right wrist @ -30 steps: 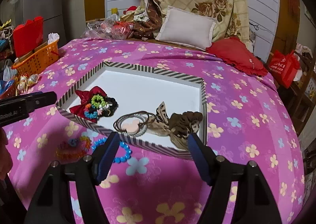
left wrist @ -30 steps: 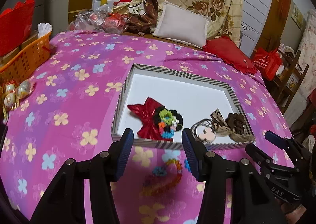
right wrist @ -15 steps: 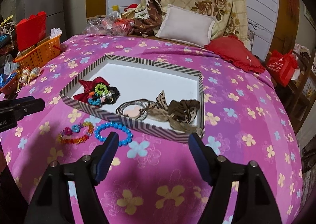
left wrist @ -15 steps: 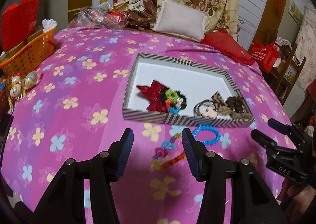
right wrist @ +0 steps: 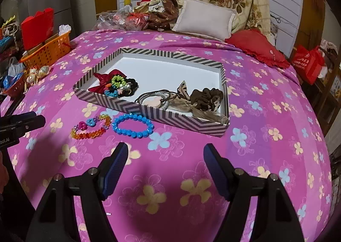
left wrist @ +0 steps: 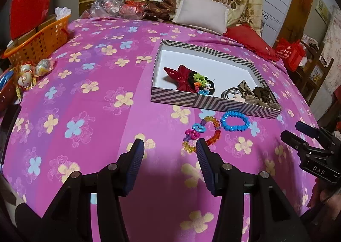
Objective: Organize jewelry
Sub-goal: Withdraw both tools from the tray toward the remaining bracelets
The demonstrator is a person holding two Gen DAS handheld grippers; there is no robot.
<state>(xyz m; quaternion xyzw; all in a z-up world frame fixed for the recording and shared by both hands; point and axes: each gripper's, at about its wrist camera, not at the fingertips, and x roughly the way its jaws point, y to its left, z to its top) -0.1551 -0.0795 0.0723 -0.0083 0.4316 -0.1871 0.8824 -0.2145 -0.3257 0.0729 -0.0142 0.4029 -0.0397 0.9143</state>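
Note:
A striped box (left wrist: 204,103) (right wrist: 149,111) with a white floor sits on the pink flowered bedspread. Inside it lie a red bow (right wrist: 104,82), a heap of coloured hair ties (right wrist: 121,86), a brown scrunchie (right wrist: 206,96) and a ring of cords (right wrist: 153,96). On the spread in front of the box lie a blue bead bracelet (left wrist: 234,121) (right wrist: 133,125) and a multicoloured bead bracelet (left wrist: 201,133) (right wrist: 91,126). My left gripper (left wrist: 169,162) is open and empty, just short of the multicoloured bracelet. My right gripper (right wrist: 166,167) is open and empty, short of the blue bracelet.
An orange basket (left wrist: 40,41) (right wrist: 49,50) and wrapped sweets (left wrist: 32,71) sit at the left edge of the bed. Pillows (right wrist: 204,20), a red cushion (right wrist: 257,47) and plastic bags (right wrist: 119,20) lie at the far end. A red bag (right wrist: 307,62) stands at the right.
Both grippers have pulled back from the box toward the near edge of the bed. Both bracelets, partly hidden a second ago, now lie in full view ahead of the fingers.

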